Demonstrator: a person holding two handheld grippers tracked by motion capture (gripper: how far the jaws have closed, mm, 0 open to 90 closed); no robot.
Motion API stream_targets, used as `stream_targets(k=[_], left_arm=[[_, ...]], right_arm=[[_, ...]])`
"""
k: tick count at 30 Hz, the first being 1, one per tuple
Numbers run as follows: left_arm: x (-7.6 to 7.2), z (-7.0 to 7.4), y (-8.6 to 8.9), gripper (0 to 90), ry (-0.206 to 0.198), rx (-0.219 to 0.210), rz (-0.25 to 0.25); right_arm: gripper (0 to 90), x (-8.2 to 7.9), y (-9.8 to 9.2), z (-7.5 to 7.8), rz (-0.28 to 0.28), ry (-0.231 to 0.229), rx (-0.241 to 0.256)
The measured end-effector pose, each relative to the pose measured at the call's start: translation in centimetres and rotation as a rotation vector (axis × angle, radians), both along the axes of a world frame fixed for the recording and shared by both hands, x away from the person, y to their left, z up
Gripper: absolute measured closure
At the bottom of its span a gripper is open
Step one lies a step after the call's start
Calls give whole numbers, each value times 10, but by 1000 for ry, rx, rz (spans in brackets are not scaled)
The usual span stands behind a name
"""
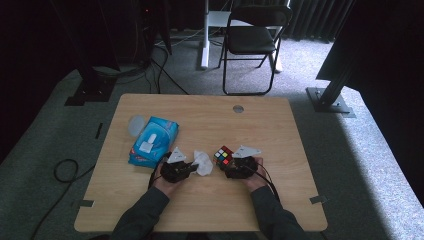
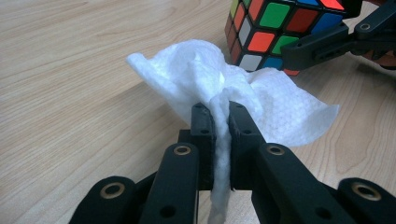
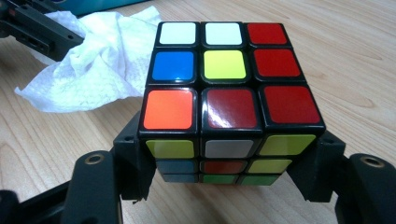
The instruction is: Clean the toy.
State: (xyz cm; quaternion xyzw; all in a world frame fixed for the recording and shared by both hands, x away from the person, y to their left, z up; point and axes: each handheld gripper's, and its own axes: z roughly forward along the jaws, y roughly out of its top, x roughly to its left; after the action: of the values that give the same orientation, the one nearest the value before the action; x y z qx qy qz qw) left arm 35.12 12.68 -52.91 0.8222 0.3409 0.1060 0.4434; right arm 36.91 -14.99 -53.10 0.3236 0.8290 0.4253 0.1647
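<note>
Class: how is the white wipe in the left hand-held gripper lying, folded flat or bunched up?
Bunched up. The white wipe is crumpled, pinched between the shut jaws of the left hand-held gripper, its loose edges fanning out beside the puzzle cube.

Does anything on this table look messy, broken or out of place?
Nothing looks broken or spilled. The white tissue is crumpled because the left tool pinches it. The puzzle cube is scrambled, its colours mixed, and sits clamped in the right tool. The blue tissue pack lies askew.
</note>
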Motion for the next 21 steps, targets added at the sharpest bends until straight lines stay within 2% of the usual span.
stream_targets(k=[21], left_arm=[[0, 0, 0, 829, 1, 0, -1]], right_arm=[[340, 1, 4, -5, 8, 10, -21]])
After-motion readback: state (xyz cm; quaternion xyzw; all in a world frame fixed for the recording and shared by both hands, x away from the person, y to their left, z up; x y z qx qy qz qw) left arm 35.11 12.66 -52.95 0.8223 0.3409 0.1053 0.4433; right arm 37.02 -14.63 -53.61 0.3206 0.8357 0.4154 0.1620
